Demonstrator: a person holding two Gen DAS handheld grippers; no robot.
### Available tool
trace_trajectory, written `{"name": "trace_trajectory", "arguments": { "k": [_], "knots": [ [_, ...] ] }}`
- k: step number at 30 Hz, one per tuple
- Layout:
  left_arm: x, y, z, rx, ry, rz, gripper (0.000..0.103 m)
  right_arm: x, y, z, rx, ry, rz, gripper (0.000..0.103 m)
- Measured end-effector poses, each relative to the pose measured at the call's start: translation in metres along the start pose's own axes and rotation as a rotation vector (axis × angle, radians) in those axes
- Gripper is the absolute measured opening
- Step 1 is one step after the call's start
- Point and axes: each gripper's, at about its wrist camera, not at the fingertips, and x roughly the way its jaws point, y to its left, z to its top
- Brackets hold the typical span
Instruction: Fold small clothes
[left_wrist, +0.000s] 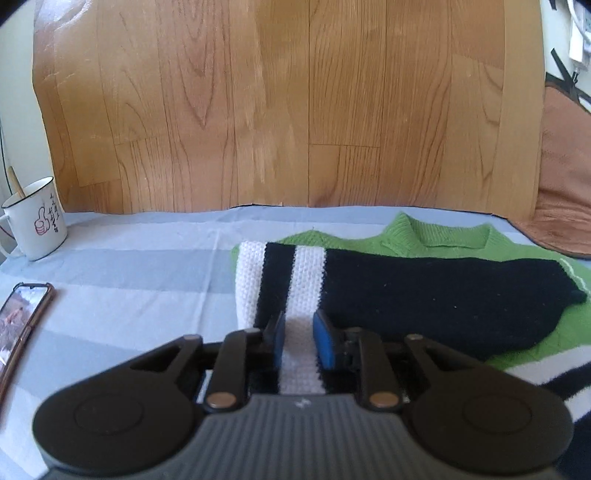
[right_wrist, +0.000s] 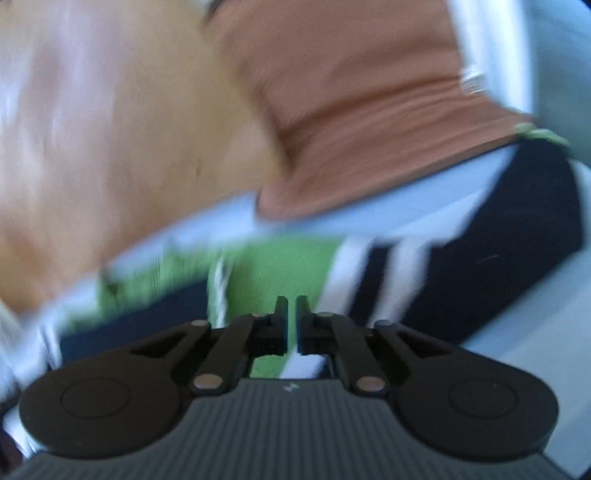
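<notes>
The biggest thing is the bed (left_wrist: 122, 266), with a blue and white striped sheet on it. A wooden board (left_wrist: 280, 103) stands up behind it, and a brown blanket (left_wrist: 561, 177) lies at the far right.

On the sheet lies the small sweater (left_wrist: 424, 295). It is green, black and white, and knitted. A black sleeve with white stripes is folded across the green body, and the collar is at the far side. I think the sweater is soft, light and floppy. It will sag and bend when lifted, and it will not break. The knit looks rough, so it should not slip much. A good place to take hold is an edge, like the striped cuff or the bottom hem.

The left gripper (left_wrist: 299, 345) hangs over the white stripe of the cuff. Its blue fingers (left_wrist: 324, 343) are a little apart and do not pinch the knit.

The right gripper (right_wrist: 291, 325) is over the green part in a blurry picture. Its black fingers are almost together, and nothing is between them.

A white mug (left_wrist: 35, 221) stands at the far left of the bed. A wooden stick pokes out of it. I cannot tell what else is inside.

A phone (left_wrist: 20, 325) lies near the mug.
</notes>
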Motion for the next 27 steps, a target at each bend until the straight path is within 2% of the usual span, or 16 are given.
{"name": "trace_trajectory", "arguments": {
  "k": [1, 3, 6, 10, 14, 17, 23, 24, 25, 26, 27],
  "knots": [
    [0.001, 0.002, 0.001, -0.012, 0.000, -0.008, 0.020, -0.016, -0.016, 0.008, 0.037, -0.060, 0.000, 0.010],
    [0.004, 0.005, 0.001, -0.032, 0.003, -0.017, 0.022, -0.044, -0.051, 0.026, 0.092, -0.151, -0.065, 0.015],
    [0.000, 0.004, 0.000, -0.031, -0.011, -0.021, 0.024, -0.068, -0.096, 0.047, 0.142, -0.191, -0.195, 0.022],
    [-0.008, -0.007, -0.004, 0.024, -0.060, -0.020, 0.028, -0.066, -0.121, 0.061, 0.091, -0.160, -0.297, 0.043],
    [-0.012, -0.019, -0.006, 0.095, -0.090, -0.029, 0.030, -0.039, -0.128, 0.076, 0.091, -0.105, -0.331, 0.045],
    [-0.011, -0.027, -0.008, 0.145, -0.092, -0.018, 0.034, -0.010, -0.123, 0.089, 0.082, -0.062, -0.347, 0.054],
    [-0.011, -0.031, -0.009, 0.177, -0.100, -0.009, 0.039, 0.057, -0.119, 0.106, 0.063, 0.016, -0.458, 0.054],
    [-0.012, -0.031, -0.009, 0.180, -0.102, -0.009, 0.040, 0.063, -0.119, 0.105, 0.040, 0.007, -0.470, 0.054],
    [-0.012, -0.032, -0.010, 0.182, -0.104, -0.009, 0.040, 0.066, -0.118, 0.104, -0.006, -0.009, -0.487, 0.045],
    [-0.012, -0.031, -0.010, 0.182, -0.106, -0.010, 0.041, 0.068, -0.115, 0.102, -0.047, -0.016, -0.516, 0.019],
    [-0.012, -0.031, -0.009, 0.180, -0.107, -0.012, 0.042, 0.068, -0.115, 0.100, -0.077, -0.021, -0.535, 0.013]
  ]
}}
